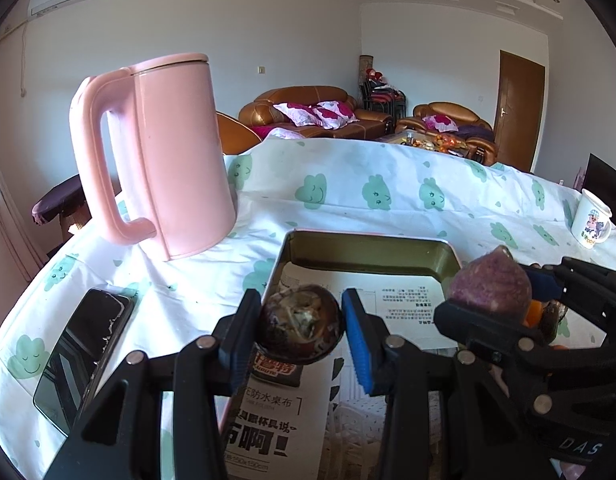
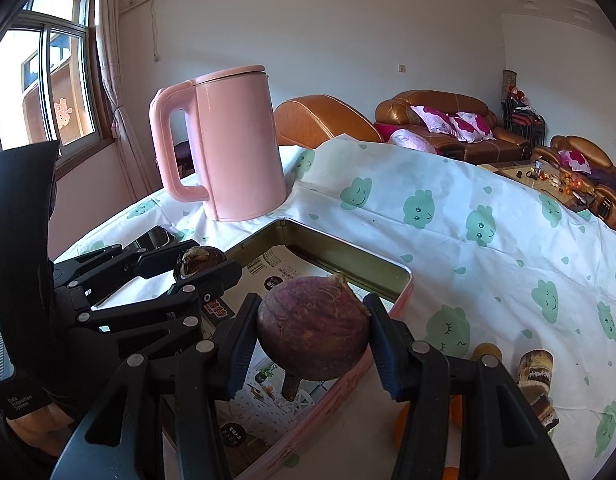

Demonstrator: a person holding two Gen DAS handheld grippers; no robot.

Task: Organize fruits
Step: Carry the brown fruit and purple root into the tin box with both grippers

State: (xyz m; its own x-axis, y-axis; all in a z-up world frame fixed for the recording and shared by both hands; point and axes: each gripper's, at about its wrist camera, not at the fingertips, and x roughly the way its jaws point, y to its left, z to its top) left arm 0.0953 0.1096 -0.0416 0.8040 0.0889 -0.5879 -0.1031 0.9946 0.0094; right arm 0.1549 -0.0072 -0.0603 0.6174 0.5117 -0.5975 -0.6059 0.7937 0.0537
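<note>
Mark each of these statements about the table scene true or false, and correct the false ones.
1. Both tongs hold a fruit. True: the left tongs grip a dark brown fruit, the right tongs a purple fruit.
2. The metal tray already holds several fruits. False: only printed paper shows inside it.
3. The pink kettle stands upright behind the tray. True.
4. The kettle lid is off. False: the lid sits closed on top.
5. A phone lies on the tablecloth left of the tray. True.
6. The white mug stands inside the tray. False: it stands on the cloth, far right.
</note>
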